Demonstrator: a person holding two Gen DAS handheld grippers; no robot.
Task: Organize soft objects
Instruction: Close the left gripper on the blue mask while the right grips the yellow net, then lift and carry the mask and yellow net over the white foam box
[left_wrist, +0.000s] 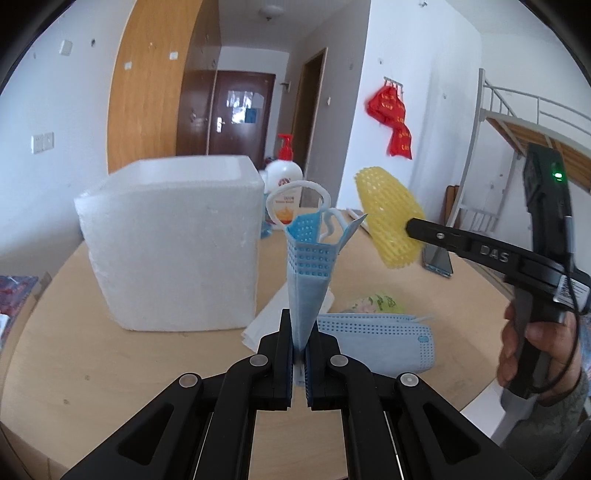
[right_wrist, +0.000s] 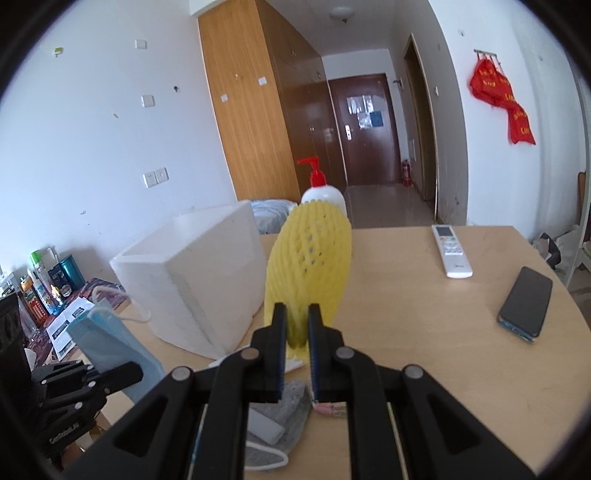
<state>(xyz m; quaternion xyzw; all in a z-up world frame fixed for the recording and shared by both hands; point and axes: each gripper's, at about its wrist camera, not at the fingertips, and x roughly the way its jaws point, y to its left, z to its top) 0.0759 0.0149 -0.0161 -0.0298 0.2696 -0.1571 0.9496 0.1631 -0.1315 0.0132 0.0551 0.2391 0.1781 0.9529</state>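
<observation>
My left gripper (left_wrist: 300, 332) is shut on a folded blue face mask (left_wrist: 310, 266) and holds it upright above the table, to the right of a white foam box (left_wrist: 173, 243). My right gripper (right_wrist: 297, 321) is shut on a yellow foam fruit net (right_wrist: 310, 262), held in the air right of the foam box (right_wrist: 195, 273). The net also shows in the left wrist view (left_wrist: 388, 218), clamped by the right gripper (left_wrist: 410, 229). The held mask also shows in the right wrist view (right_wrist: 110, 339). Another blue mask (left_wrist: 384, 343) lies flat on the table.
A pump bottle (right_wrist: 323, 192) stands behind the box. A remote (right_wrist: 452, 251) and a phone (right_wrist: 524, 302) lie on the round wooden table (right_wrist: 424, 332). A grey mask (right_wrist: 280, 428) and white papers (left_wrist: 269, 321) lie near me. Bottles (right_wrist: 44, 284) stand at the left.
</observation>
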